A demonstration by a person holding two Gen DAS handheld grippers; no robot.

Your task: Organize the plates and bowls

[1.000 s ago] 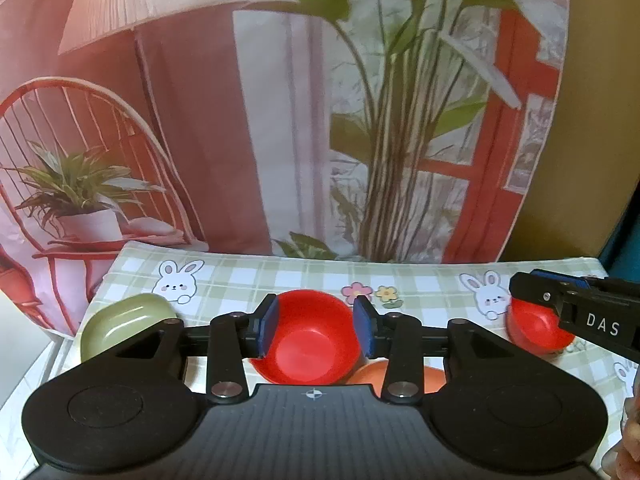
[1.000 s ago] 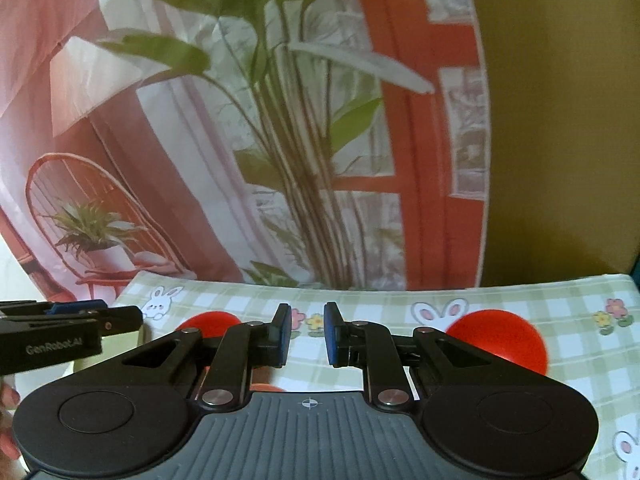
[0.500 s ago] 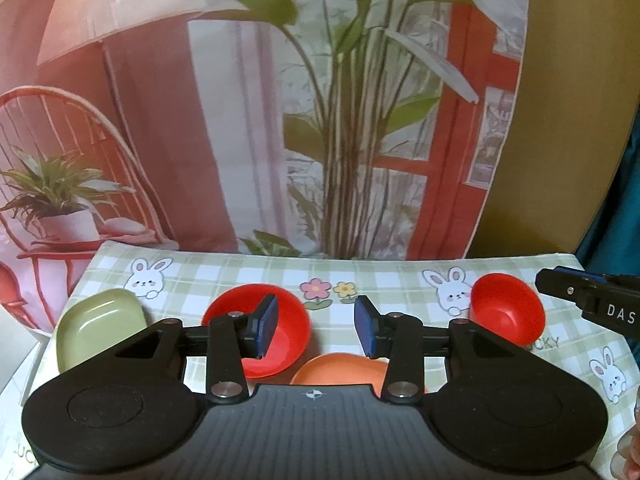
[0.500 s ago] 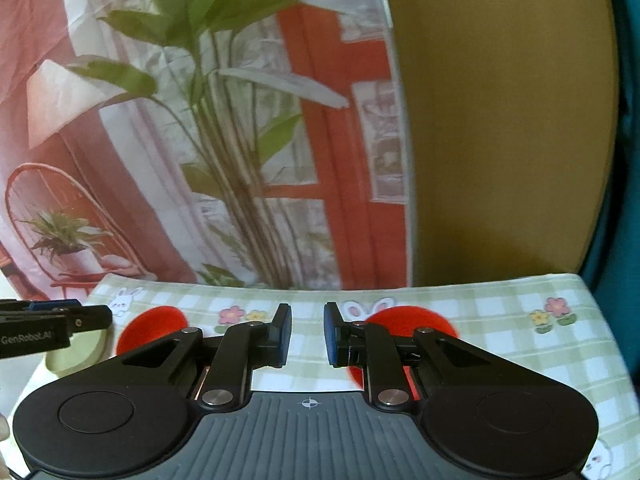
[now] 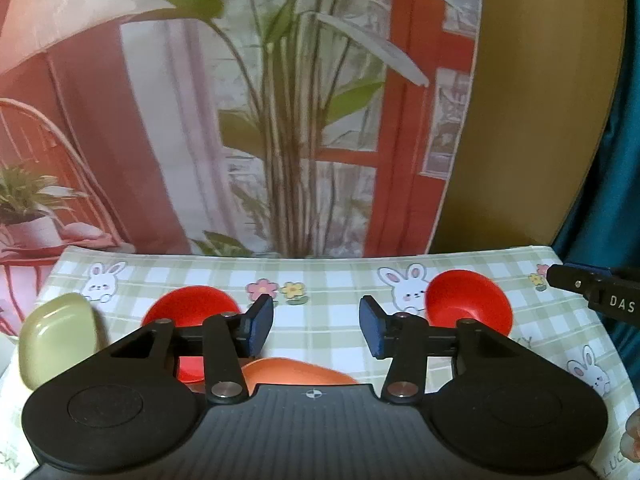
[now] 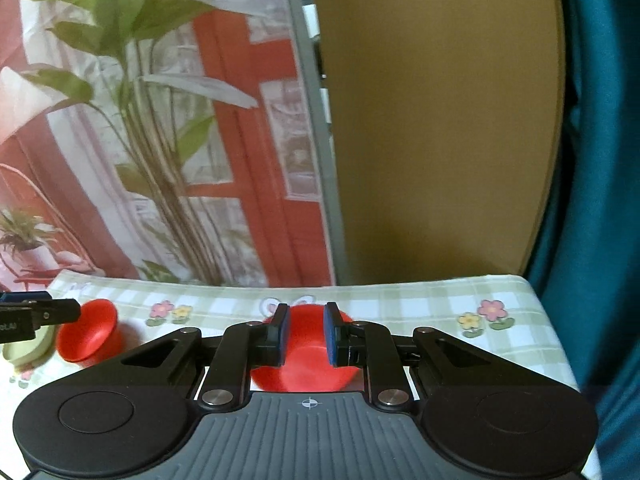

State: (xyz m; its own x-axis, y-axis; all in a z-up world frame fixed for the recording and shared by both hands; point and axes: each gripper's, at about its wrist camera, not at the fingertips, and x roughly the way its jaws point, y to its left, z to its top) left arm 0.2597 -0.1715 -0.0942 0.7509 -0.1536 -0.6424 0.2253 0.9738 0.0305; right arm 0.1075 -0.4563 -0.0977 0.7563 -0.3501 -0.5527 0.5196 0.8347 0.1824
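My left gripper [image 5: 316,328] hangs over the checked tablecloth with its jaws opening and nothing between them. Behind its left finger sits a red bowl [image 5: 192,308], and a second red bowl [image 5: 468,304] sits behind its right finger. An orange plate [image 5: 296,372] lies just under the gripper body, and a pale green plate [image 5: 56,344] lies at the far left. My right gripper [image 6: 306,334] is nearly shut, with only a narrow empty gap, and hovers in front of the right red bowl [image 6: 306,364]. The other red bowl [image 6: 90,336] shows at the left of the right wrist view.
The table's back edge meets a printed backdrop [image 5: 280,120] of plants and a red window. A tan board [image 6: 440,140] and a teal curtain [image 6: 600,200] stand at the right. The left gripper's tip [image 6: 36,312] reaches in at the left of the right wrist view, above the green plate [image 6: 24,354].
Both grippers have moved to the right along the table. The left jaws have widened. The right red bowl now lies straight behind the right gripper's fingers.
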